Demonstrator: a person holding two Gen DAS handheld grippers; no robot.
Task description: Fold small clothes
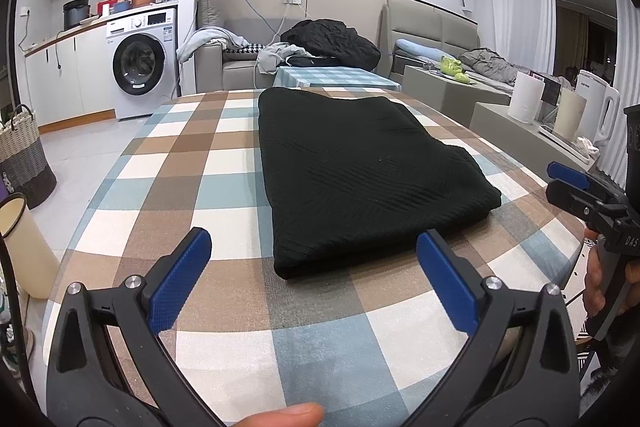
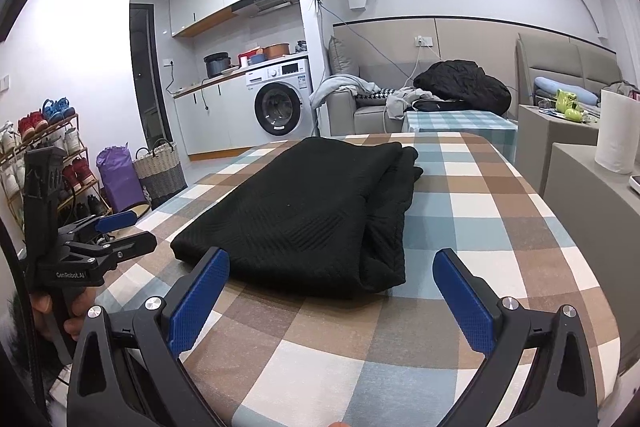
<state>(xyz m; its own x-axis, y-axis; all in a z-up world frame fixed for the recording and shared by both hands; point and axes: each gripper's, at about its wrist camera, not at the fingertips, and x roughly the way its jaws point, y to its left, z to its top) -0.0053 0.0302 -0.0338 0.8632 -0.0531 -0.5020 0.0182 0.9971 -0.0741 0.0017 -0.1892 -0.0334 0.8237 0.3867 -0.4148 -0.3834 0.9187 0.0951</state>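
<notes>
Quantities: one folded black knit garment point(image 1: 360, 183), one checked tablecloth point(image 1: 168, 195), two blue-padded grippers, one washing machine point(image 1: 142, 61).

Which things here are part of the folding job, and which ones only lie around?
Job: black knit garment, checked tablecloth, left gripper, right gripper, both open.
Lying about: washing machine, woven basket, paper towel roll, shoe rack.

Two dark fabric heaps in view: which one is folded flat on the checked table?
The black knit garment in front of both open grippers; it lies folded flat on the checked tablecloth. The other, a black jacket, is crumpled on the sofa behind.
</notes>
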